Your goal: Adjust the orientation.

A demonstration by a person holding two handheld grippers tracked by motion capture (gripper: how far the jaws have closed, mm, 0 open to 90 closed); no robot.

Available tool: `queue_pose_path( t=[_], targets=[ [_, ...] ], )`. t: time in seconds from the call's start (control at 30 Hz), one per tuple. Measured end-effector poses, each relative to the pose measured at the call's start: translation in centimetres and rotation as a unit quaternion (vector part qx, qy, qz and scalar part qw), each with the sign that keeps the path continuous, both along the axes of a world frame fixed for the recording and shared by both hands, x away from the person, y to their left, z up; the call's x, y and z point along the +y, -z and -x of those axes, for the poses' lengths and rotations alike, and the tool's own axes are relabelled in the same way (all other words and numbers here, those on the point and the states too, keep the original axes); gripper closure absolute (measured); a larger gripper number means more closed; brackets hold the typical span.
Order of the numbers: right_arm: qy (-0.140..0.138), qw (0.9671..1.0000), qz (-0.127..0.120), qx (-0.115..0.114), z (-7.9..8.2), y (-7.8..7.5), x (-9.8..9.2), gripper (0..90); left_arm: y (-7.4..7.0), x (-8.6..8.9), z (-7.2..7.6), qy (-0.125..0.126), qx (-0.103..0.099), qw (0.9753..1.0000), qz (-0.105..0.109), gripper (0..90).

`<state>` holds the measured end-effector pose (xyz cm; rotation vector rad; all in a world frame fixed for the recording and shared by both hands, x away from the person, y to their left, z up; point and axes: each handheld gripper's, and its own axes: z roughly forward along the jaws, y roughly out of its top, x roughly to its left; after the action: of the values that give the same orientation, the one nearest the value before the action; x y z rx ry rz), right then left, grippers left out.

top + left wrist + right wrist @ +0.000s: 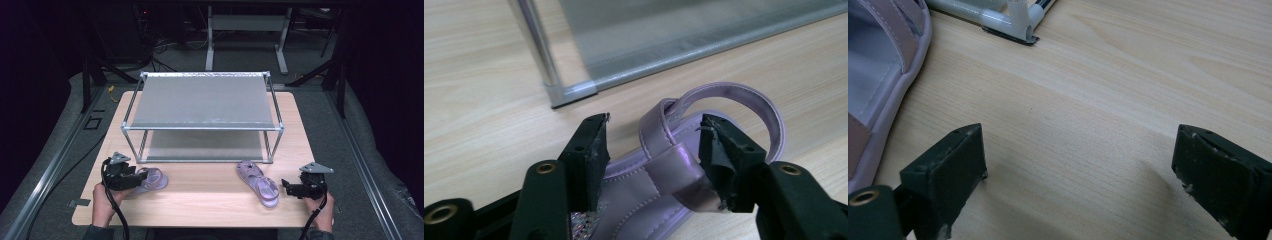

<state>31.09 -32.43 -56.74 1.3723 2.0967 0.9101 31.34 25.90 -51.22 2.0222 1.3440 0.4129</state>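
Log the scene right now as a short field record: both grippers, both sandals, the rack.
left gripper: open, jaws either side of a strap, contact unclear
left sandal: lilac, flat on the table, in front of the rack's left corner
right gripper: open, nothing between its jaws, over bare wood
right sandal: lilac, flat on the table, apart from the right gripper
rack: two-tier metal frame, both shelves bare
table: light wood

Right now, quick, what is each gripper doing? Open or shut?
Left gripper: open, jaws either side of the shiny lilac sandal's strap, not clamped.
Right gripper: open, holding nothing, over the pale wooden table.
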Motion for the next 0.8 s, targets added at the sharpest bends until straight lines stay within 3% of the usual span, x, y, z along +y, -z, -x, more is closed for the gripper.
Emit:
queue_pose_path(
  t=[0.3,0.37,0.8],
  targets=[
    [0.000,1.0000,0.002,0.000,0.0,0.0,0.0,6.5,0.5,-0.8,-0.2,-0.002,-0.003,1.0000,-0.004,61.0],
    [0.000,1.0000,0.002,0.000,0.0,0.0,0.0,6.5,0.4,-1.0,-0.2,-0.007,-0.005,0.9999,-0.009,67.6],
    [-0.001,1.0000,0.001,0.000,0.0,0.0,0.0,6.6,0.2,-1.5,0.7,-0.016,-0.025,0.9988,-0.038,73.4]
  ],
)
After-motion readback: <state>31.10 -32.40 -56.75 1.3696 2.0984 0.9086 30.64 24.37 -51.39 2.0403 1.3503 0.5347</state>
